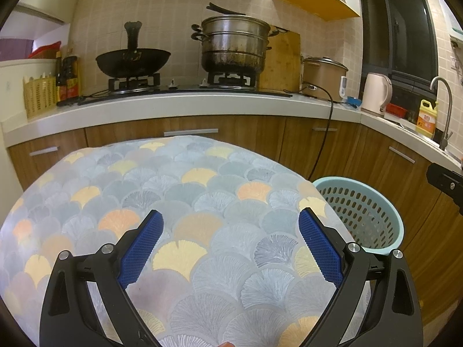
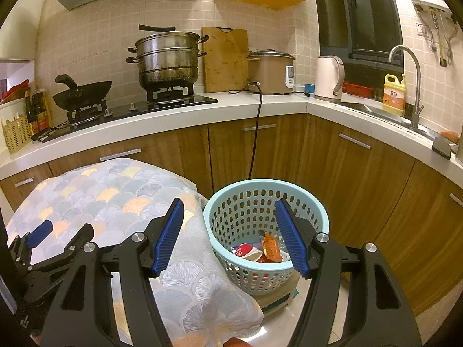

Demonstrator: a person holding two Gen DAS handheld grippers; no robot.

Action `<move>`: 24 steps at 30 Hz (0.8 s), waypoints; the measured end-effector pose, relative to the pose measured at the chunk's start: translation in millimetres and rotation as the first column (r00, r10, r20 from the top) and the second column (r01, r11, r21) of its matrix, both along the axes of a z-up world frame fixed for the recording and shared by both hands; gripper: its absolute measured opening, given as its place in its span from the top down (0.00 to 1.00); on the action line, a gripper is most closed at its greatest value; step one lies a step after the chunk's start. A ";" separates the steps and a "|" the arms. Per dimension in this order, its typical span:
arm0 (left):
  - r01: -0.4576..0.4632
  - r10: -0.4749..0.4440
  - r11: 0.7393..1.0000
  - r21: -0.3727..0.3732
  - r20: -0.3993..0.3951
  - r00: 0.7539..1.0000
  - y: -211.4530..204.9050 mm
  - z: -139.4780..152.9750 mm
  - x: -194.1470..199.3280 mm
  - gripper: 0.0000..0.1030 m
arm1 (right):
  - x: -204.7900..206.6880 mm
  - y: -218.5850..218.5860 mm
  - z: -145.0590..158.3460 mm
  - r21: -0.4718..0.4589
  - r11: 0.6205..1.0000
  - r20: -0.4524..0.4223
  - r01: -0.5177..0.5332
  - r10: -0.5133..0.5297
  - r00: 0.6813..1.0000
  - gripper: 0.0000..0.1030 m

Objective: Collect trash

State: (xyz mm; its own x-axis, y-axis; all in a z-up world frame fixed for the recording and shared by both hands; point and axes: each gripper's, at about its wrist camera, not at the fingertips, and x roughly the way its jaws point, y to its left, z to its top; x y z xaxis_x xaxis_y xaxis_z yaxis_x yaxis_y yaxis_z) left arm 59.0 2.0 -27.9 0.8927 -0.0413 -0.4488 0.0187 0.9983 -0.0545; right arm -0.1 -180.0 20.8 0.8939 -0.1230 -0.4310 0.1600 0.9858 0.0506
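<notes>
A light blue perforated basket [image 2: 231,219] stands on a low stool beside the table, holding crumpled wrappers [image 2: 260,250], red, white and orange. It also shows in the left wrist view [image 1: 361,208]. My right gripper [image 2: 230,217] is open and empty, hovering above the basket's near rim. My left gripper [image 1: 231,225] is open and empty above the patterned tablecloth [image 1: 188,202], and shows at the left of the right wrist view [image 2: 62,230]. No trash shows on the cloth.
The table with the fan-pattern cloth [image 2: 110,196] is left of the basket. Behind runs a kitchen counter [image 2: 202,110] with a wok [image 2: 84,92], steamer pot [image 2: 167,60], rice cooker [image 2: 272,72], kettle [image 2: 330,78] and sink tap [image 2: 411,86]. A black cord [image 2: 256,133] hangs down the cabinets.
</notes>
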 end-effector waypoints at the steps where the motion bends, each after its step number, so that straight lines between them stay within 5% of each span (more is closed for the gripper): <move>1: 0.001 -0.001 1.000 0.000 0.000 1.000 0.2 -0.2 -0.1 0.11 | 0.0 0.1 0.3 0.001 1.000 0.000 -0.001 0.001 1.000 0.40; 24: -0.004 0.004 1.000 0.000 -0.017 1.000 1.2 -0.4 2.0 0.11 | -0.4 5.6 3.5 -0.001 1.000 0.003 -0.007 0.007 1.000 0.40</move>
State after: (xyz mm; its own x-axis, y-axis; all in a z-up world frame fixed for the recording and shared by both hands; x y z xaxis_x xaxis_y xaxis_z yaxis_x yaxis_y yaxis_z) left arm 61.0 3.3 -28.3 0.8853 -0.0378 -0.4634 0.0137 0.9984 -0.0553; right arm -0.5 -174.4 24.3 0.8962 -0.1171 -0.4280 0.1528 0.9870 0.0499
